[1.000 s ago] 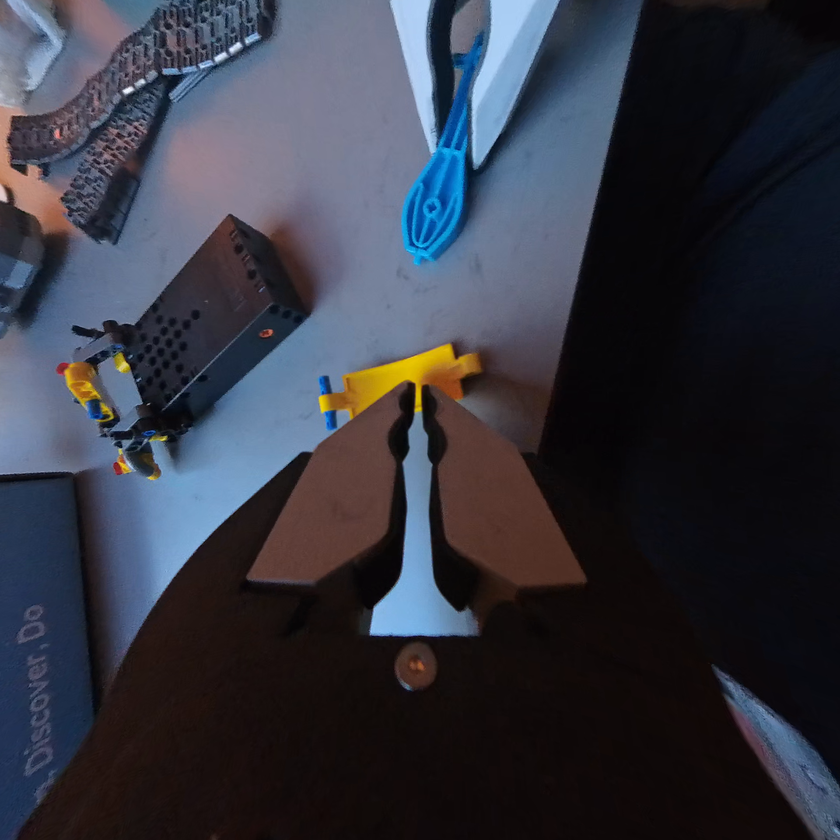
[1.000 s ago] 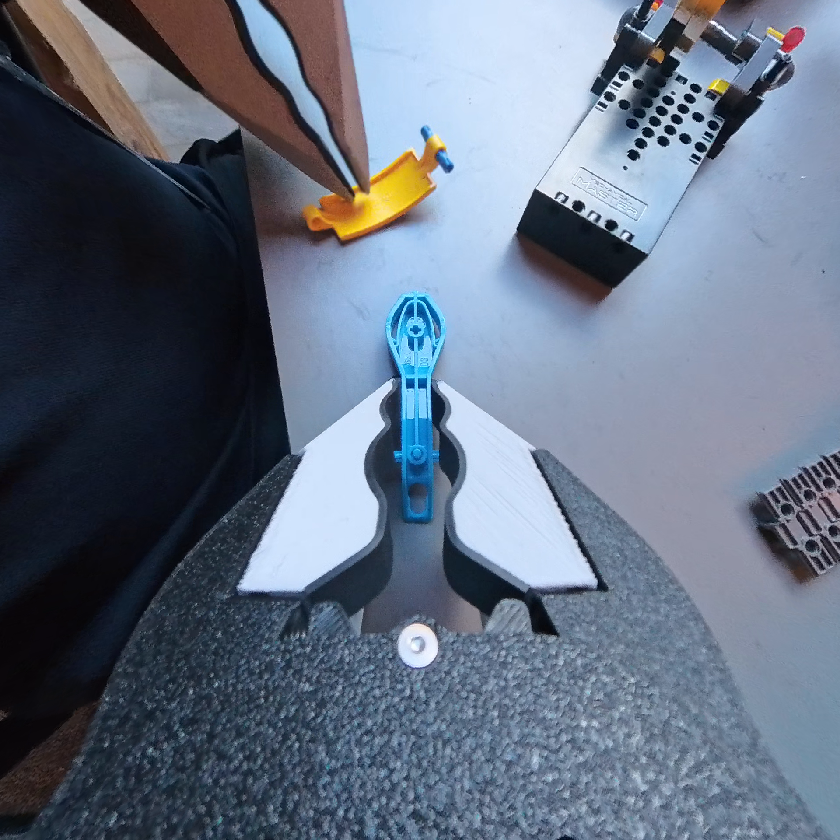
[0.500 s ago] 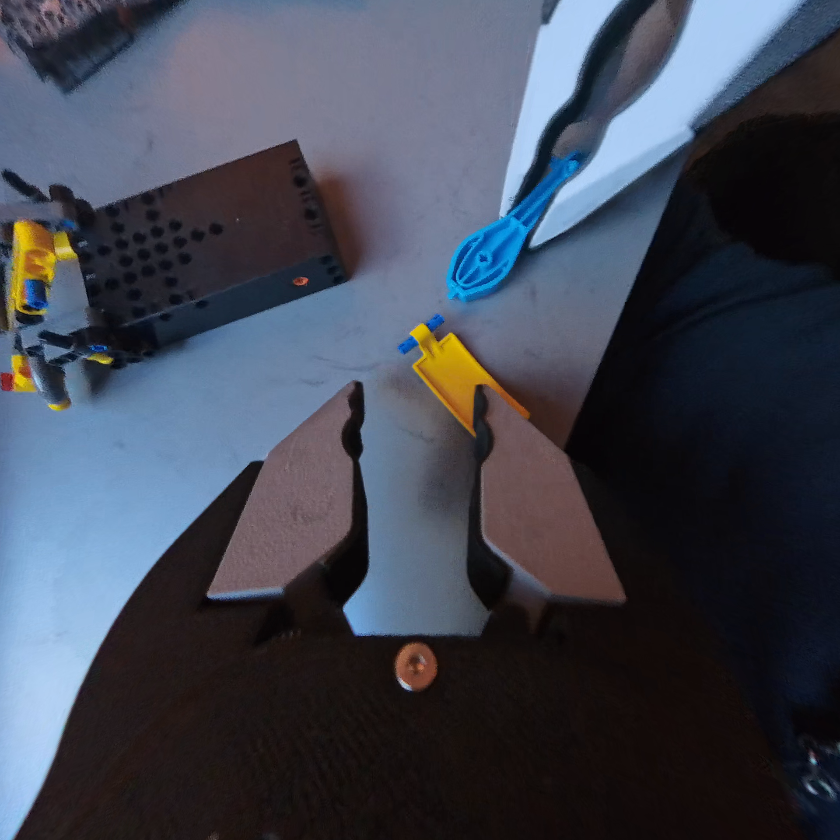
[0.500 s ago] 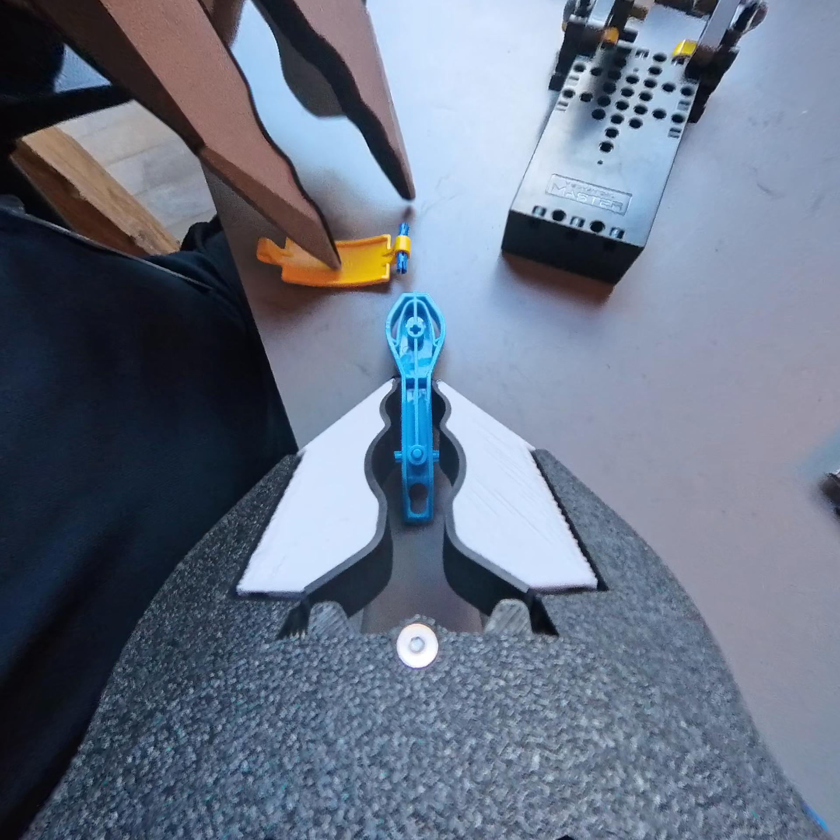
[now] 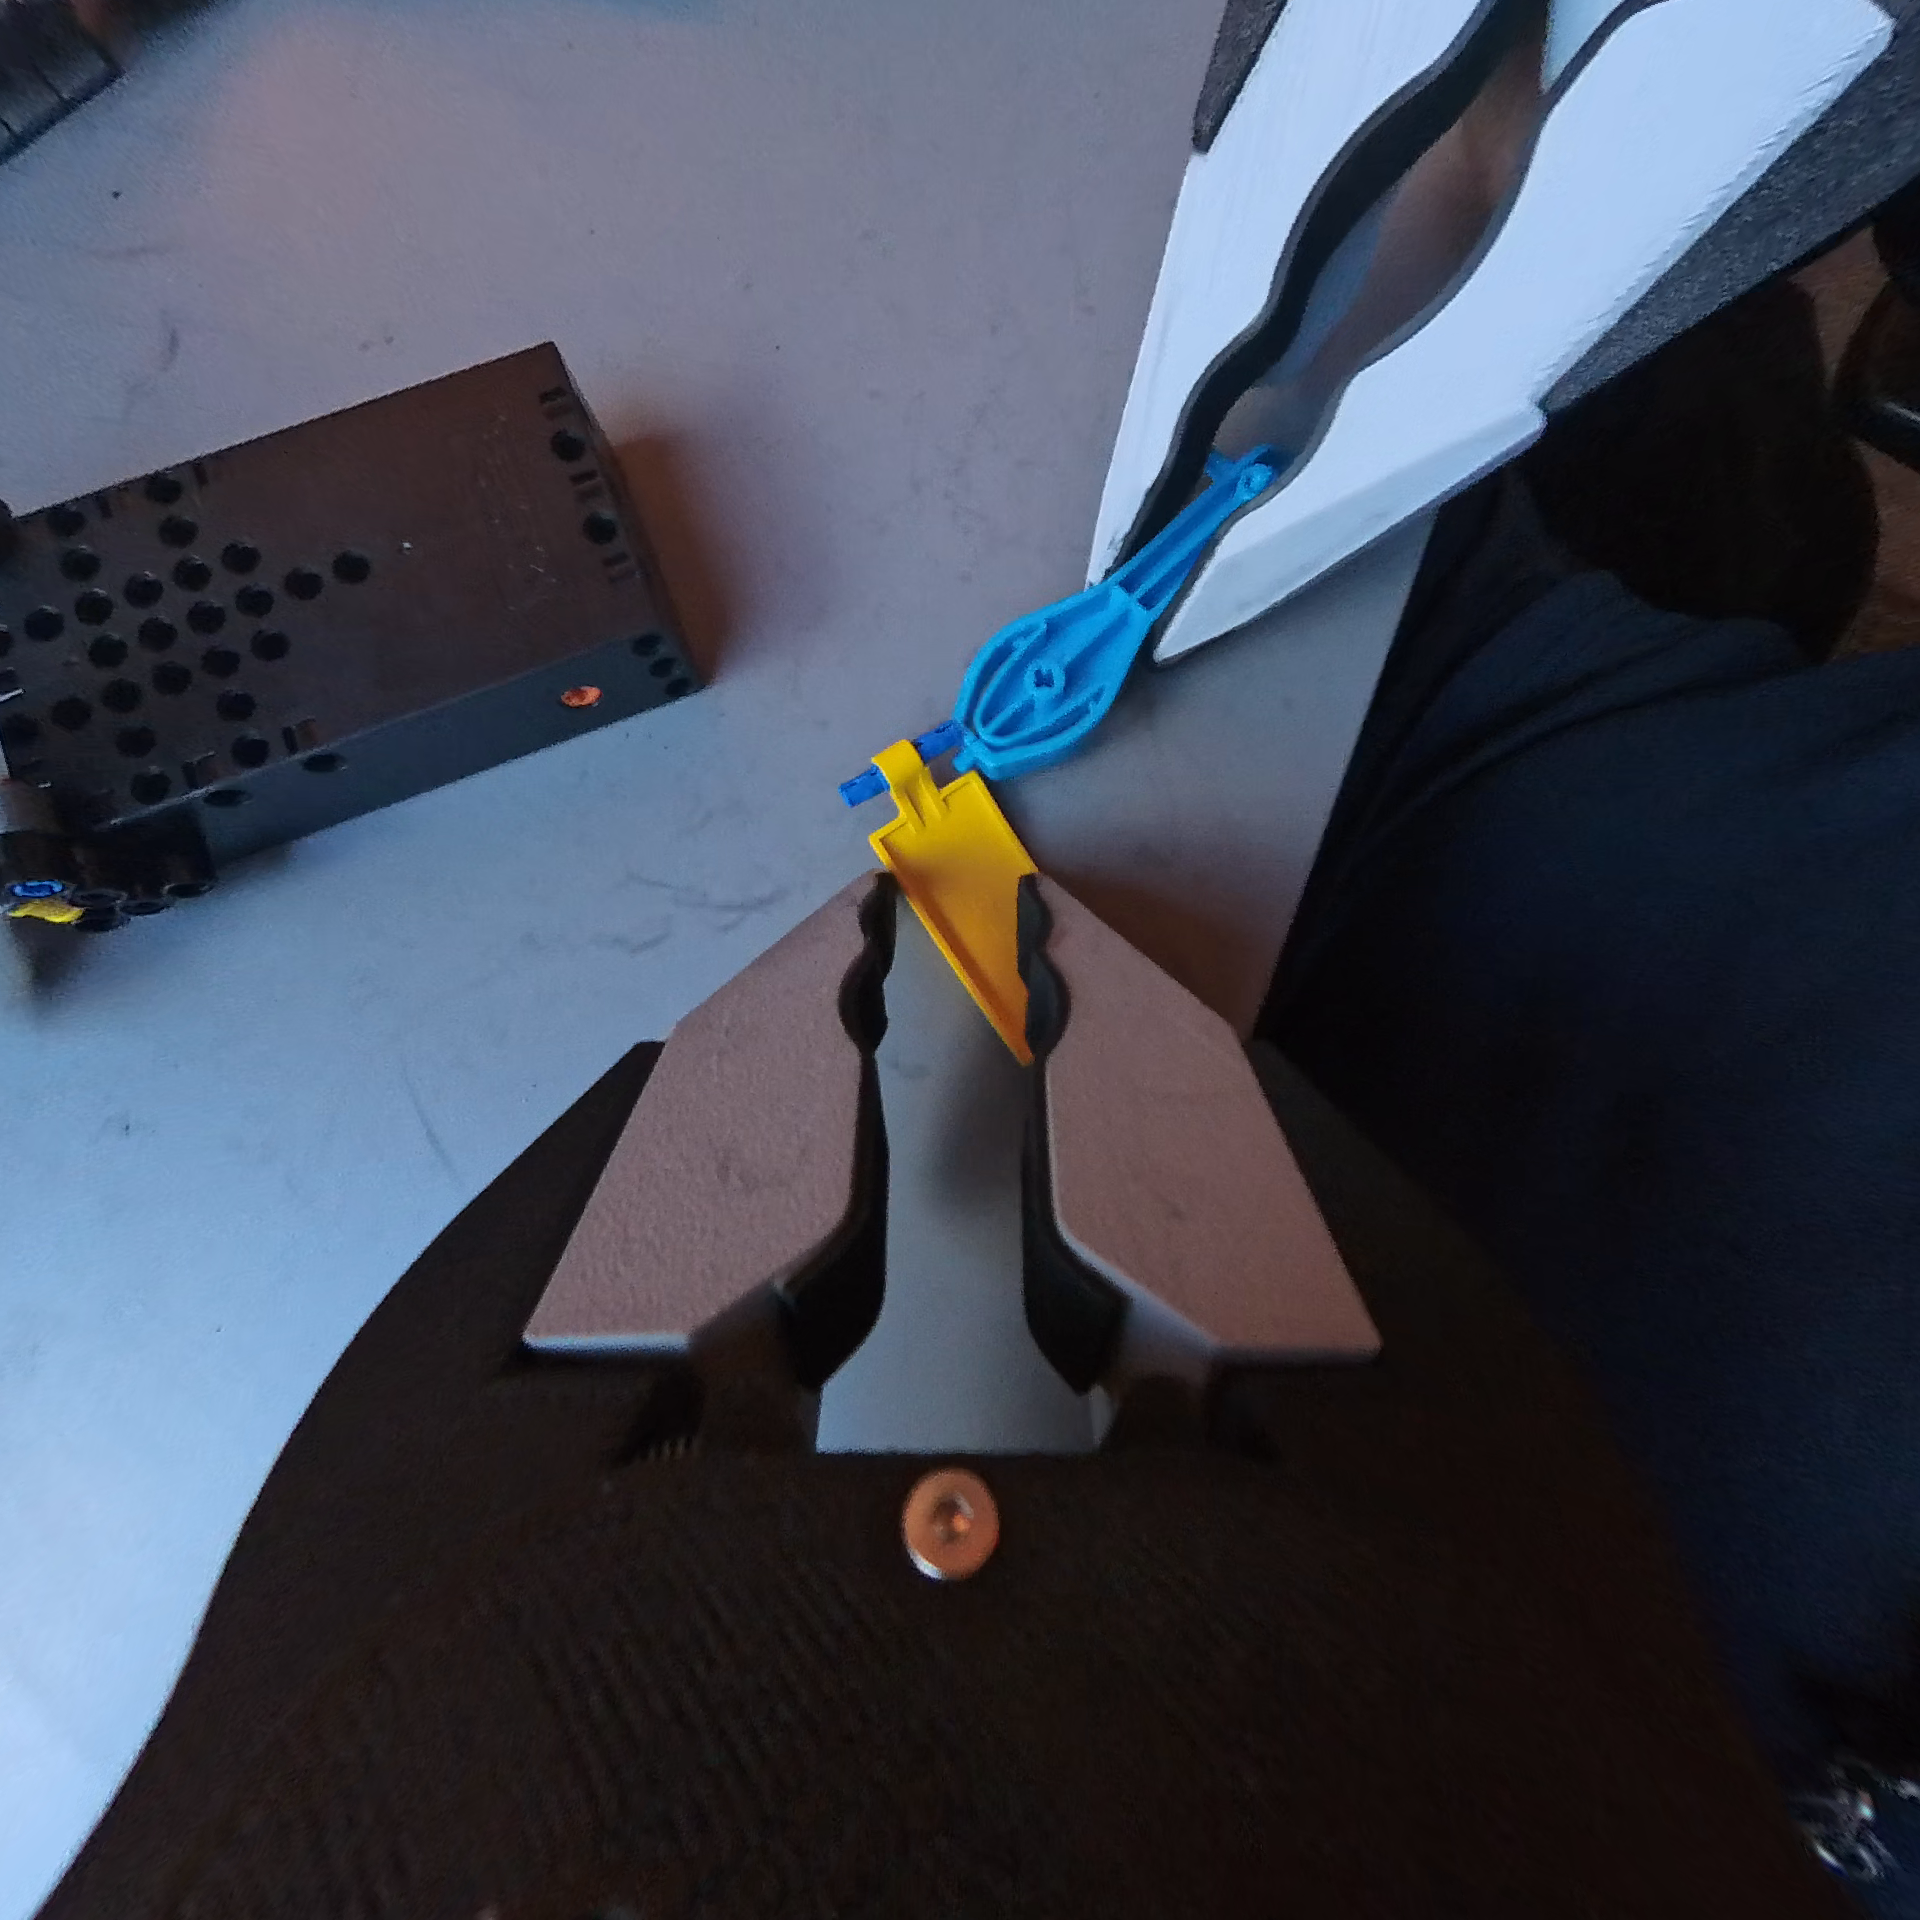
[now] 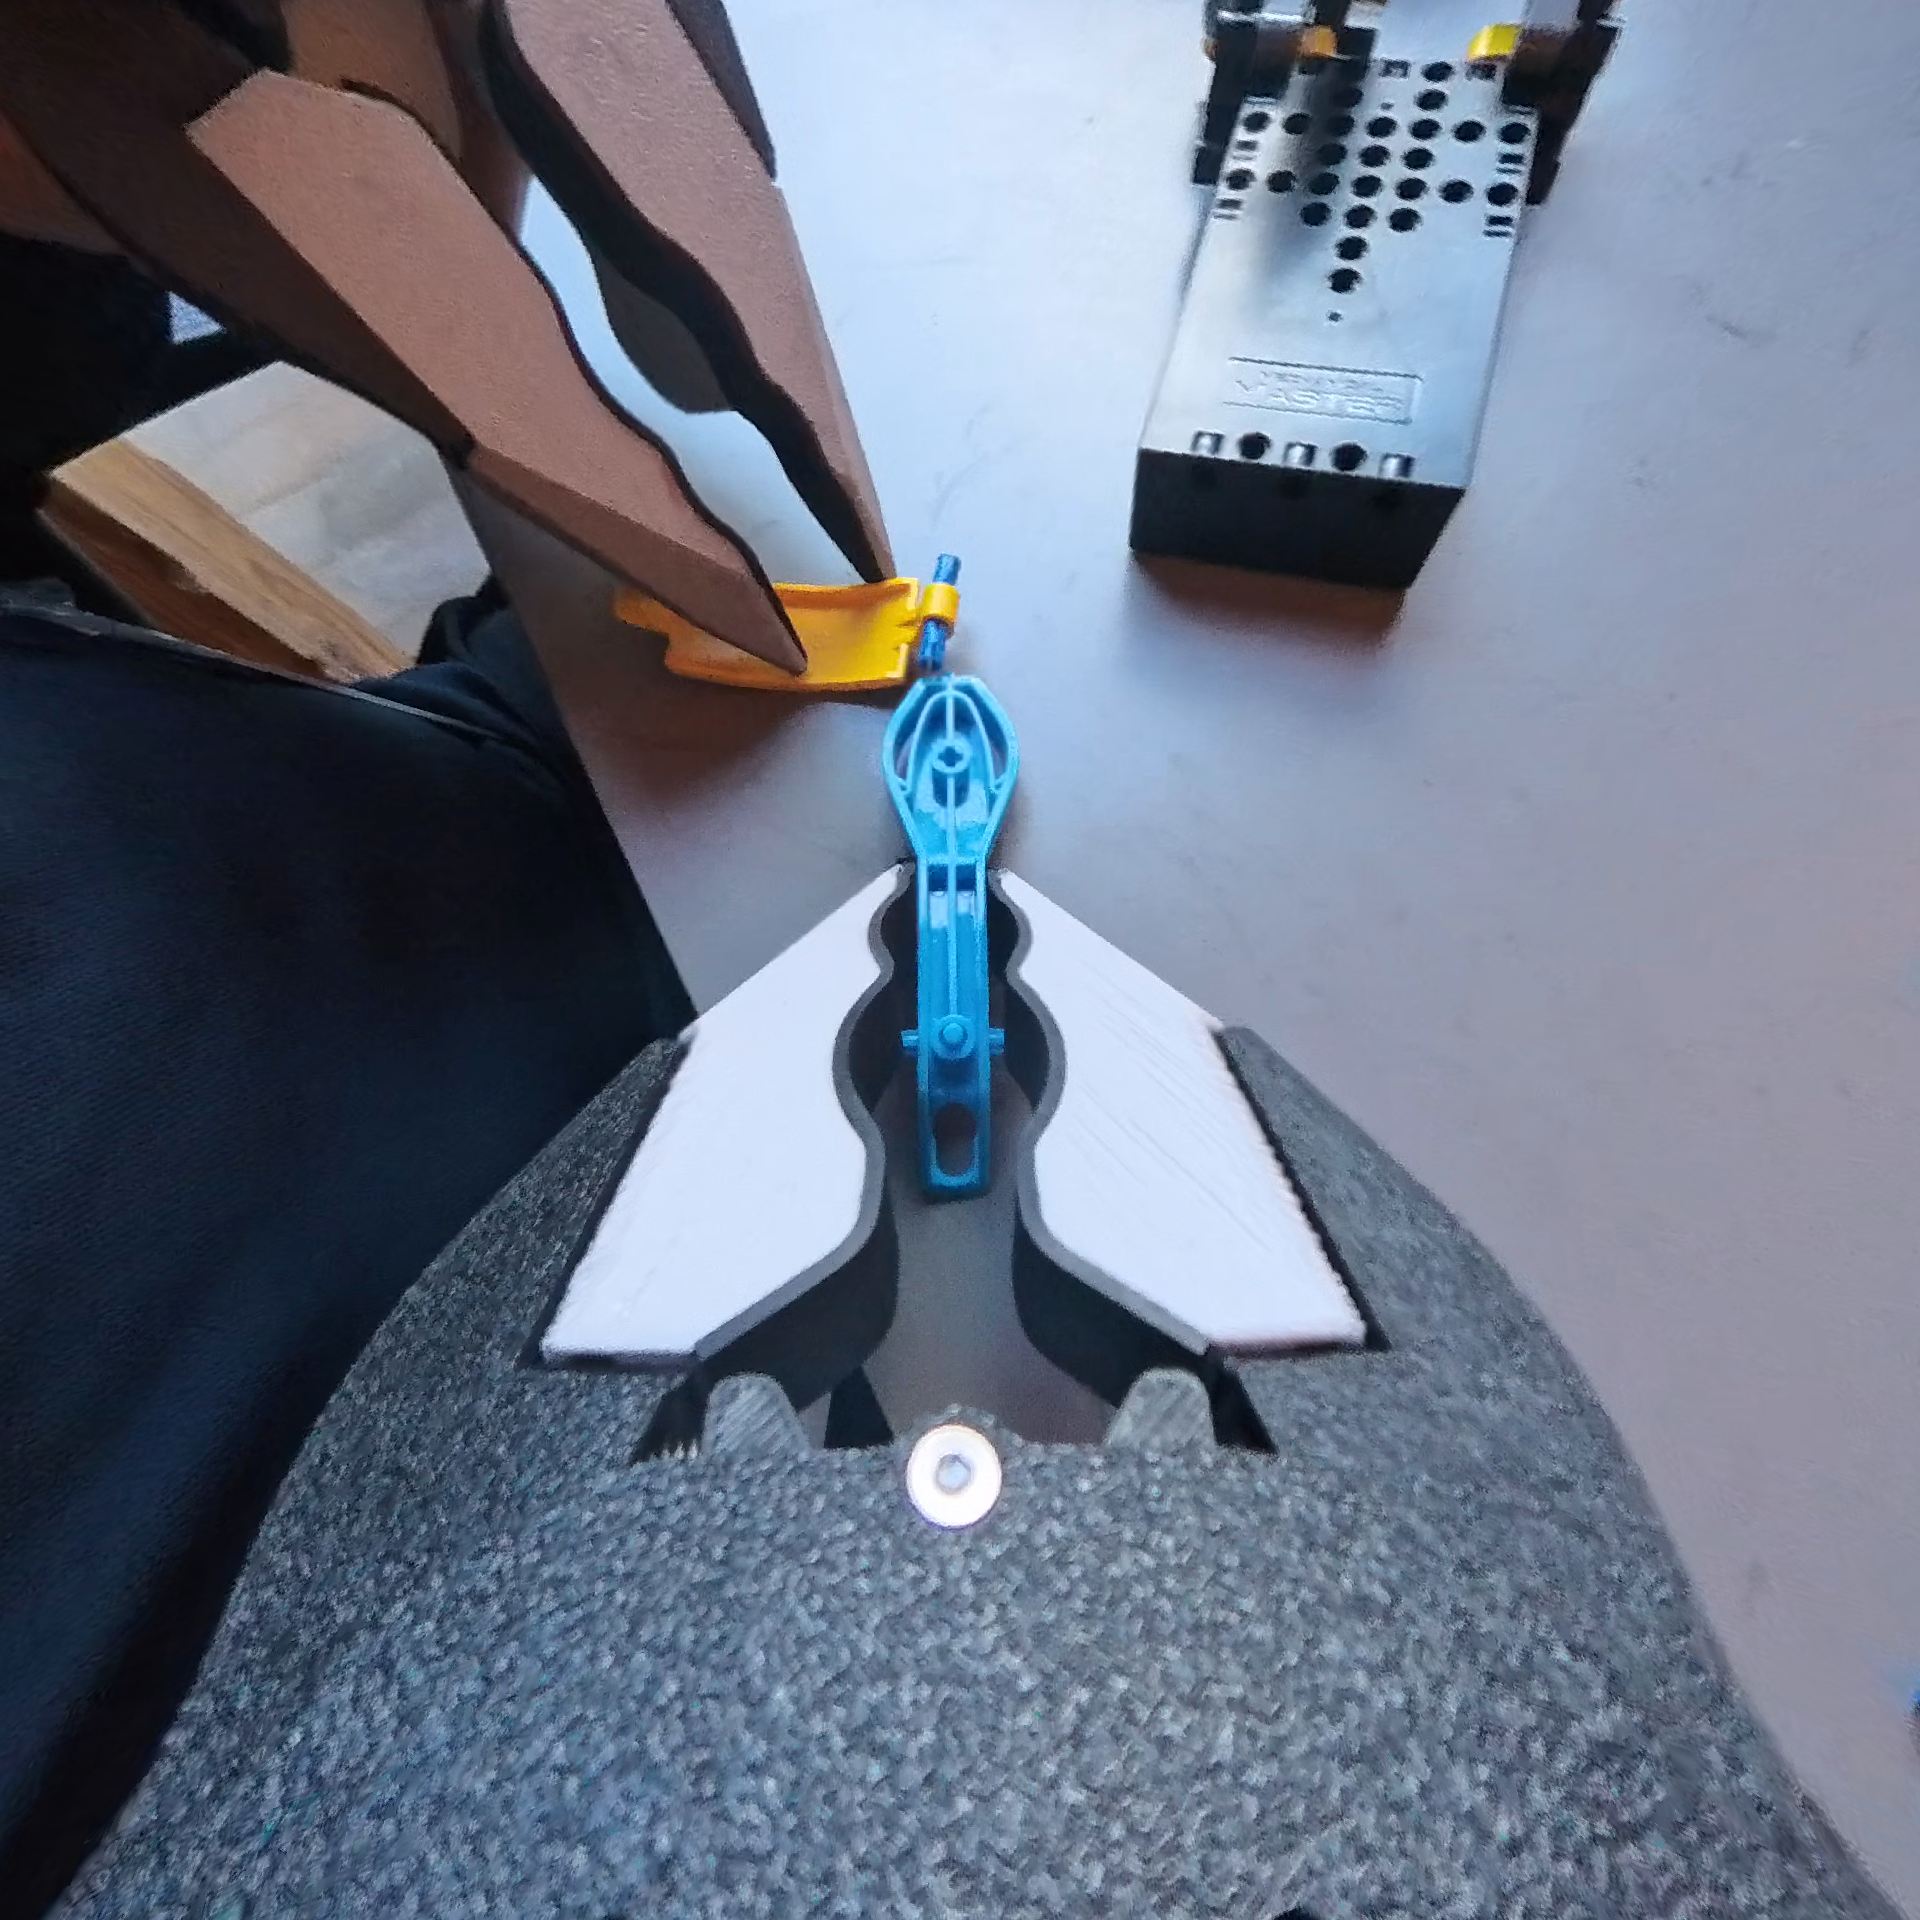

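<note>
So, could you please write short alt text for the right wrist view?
The right hand-held gripper is shut on a blue plastic tool whose oval head nears a small blue pin on a yellow curved piece. The left hand-held gripper straddles that piece on the grey table; a black perforated block sits beyond.

left gripper fingers now straddling yellow piece, blue tool brought closer

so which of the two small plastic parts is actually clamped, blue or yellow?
The blue spoon-shaped part: the right tongs are shut on its stem. The yellow panel lies on the table between the left tongs' parted fingers, not visibly clamped.
</note>
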Demonstrator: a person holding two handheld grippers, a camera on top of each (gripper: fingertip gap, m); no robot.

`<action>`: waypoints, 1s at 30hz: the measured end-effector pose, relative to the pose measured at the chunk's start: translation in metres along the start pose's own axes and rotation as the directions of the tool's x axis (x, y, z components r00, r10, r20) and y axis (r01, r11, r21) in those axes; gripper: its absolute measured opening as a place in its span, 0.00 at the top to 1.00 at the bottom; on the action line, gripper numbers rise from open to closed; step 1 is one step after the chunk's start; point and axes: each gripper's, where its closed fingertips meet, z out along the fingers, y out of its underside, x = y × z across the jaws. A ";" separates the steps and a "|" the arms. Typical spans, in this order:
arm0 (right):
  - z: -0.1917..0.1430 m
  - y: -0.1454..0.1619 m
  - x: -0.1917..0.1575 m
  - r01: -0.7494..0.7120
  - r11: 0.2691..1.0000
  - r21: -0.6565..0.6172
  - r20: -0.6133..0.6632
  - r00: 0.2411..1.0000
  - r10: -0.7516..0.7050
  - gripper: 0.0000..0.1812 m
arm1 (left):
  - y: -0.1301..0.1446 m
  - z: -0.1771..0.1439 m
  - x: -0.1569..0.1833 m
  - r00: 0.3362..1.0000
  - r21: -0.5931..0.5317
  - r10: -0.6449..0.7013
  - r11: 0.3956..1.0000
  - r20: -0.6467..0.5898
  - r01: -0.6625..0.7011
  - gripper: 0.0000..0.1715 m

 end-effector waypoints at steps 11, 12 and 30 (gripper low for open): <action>-0.007 0.004 -0.003 -0.018 0.999 0.037 -0.112 0.993 0.022 0.94 | -0.006 0.005 -0.005 1.000 0.068 -0.022 0.997 -0.011 0.022 0.95; -0.007 0.006 -0.004 -0.018 0.999 0.032 -0.121 0.992 0.022 0.94 | -0.006 0.005 -0.005 1.000 0.070 -0.022 0.997 -0.011 0.023 0.95; -0.005 0.003 -0.003 -0.025 0.998 0.049 -0.160 0.987 0.032 0.94 | -0.008 0.006 -0.005 0.999 0.086 0.032 0.996 0.018 -0.033 0.97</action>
